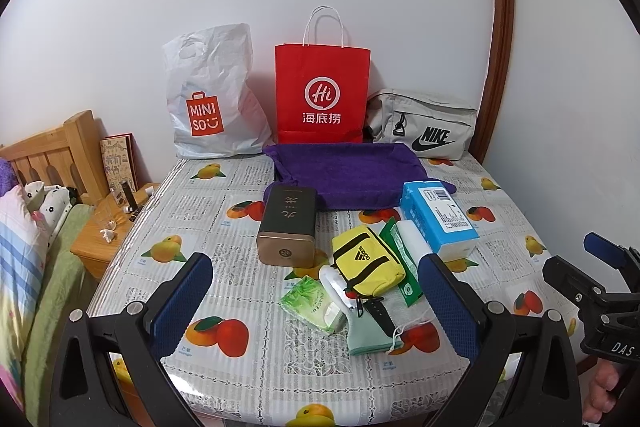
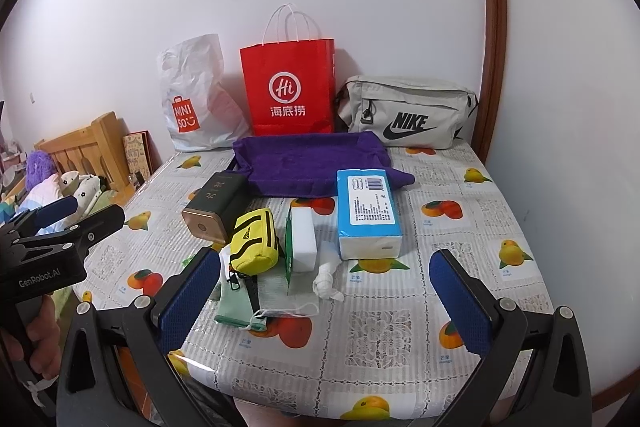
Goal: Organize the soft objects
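- Hovering above the near edge of the desk (image 1: 248, 383): left gripper (image 1: 316, 301) and right gripper (image 2: 324, 303), fingers of both spread wide apart, nothing held.
- Soft items heaped at desk centre: yellow pouch (image 1: 366, 263), green tissue pack (image 1: 312, 303), mint cloth (image 1: 366, 337), white mesh (image 1: 408, 309), blue tissue pack (image 1: 438, 217).
- Lying directly ahead of the left gripper, inside the line of its fingers; ahead and left of centre for the right gripper, close to its left finger.
- Judged nearer arm for the pouch: left.
- Pouch long axis: diagonal, from far-left to near-right in the left view; zipper end toward the camera, resting on the cloth and mesh.
- Pouch appearance: padded yellow fabric, black straps, small logo, dark pull tab at the near end.
- Likely destinations at the back: purple cloth tray (image 1: 344, 171), red bag (image 1: 322, 91), white bag (image 1: 212, 95), grey bag (image 1: 424, 125).
- Hard tin (image 1: 288, 225) just left of the pouch; to be avoided on approach.
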A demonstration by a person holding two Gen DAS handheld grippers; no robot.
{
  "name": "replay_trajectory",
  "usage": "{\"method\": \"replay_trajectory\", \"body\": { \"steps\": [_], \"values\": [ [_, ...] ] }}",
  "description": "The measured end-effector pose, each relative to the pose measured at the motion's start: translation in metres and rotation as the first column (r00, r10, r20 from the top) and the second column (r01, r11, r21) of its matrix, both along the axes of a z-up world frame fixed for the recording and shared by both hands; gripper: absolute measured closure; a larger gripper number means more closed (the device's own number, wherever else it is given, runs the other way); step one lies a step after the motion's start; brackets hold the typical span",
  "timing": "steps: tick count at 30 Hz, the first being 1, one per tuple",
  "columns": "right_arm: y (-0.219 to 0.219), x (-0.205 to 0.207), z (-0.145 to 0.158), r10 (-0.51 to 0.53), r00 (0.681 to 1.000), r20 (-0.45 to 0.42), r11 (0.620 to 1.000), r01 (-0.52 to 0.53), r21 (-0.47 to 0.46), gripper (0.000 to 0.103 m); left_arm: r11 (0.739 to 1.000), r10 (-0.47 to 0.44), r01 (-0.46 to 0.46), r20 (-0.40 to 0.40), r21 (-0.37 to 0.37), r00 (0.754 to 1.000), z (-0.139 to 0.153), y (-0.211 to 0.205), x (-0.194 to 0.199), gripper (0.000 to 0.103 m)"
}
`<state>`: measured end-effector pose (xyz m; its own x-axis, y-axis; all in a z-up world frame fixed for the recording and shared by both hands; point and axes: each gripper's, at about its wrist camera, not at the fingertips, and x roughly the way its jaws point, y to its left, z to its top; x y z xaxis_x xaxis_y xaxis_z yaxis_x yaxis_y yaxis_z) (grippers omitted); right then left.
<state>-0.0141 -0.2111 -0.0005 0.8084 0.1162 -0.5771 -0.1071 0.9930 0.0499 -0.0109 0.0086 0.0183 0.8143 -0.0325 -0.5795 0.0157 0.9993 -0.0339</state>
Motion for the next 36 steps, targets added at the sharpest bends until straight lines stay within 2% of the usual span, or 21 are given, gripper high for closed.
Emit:
{"method": "replay_trajectory", "body": {
  "steps": [10, 21, 23, 27, 31, 36],
  "values": [
    [-0.006, 0.014, -0.016, -0.002, 1.0, -0.027, 1.0, 0.002, 0.016, 0.0, 1.0, 0.004, -0.005, -0.038, -0.019, 0.999, -0.002, 0.009, 0.012, 0.0],
    [-0.007, 0.05, -0.056, 0.026, 0.995, -0.092, 0.999, -0.024, 0.026, 0.0, 1.0, 0.025, -0.027, -0.142, -0.008, 0.99, -0.063, 0.015, 0.052, 0.0],
    [-0.004, 0.061, -0.062, 0.033, 0.995, -0.096, 0.999, -0.032, 0.013, 0.002, 1.0, 0.028, -0.03, -0.157, -0.007, 0.987, -0.073, 0.017, 0.056, 0.0],
    [0.005, 0.084, -0.078, 0.075, 0.989, -0.13, 0.997, -0.074, 0.009, 0.015, 0.999, 0.028, -0.034, -0.19, -0.027, 0.981, -0.091, 0.025, 0.064, 0.0],
    [0.015, 0.099, -0.091, 0.125, 0.983, -0.138, 0.992, -0.125, 0.004, 0.016, 0.999, 0.025, -0.034, -0.219, -0.039, 0.975, -0.108, 0.028, 0.073, 0.0],
    [0.019, 0.122, -0.105, 0.111, 0.978, -0.174, 0.994, -0.11, 0.016, 0.028, 0.997, 0.021, -0.037, -0.257, -0.061, 0.966, -0.125, 0.035, 0.084, 0.0]
  ]
}}
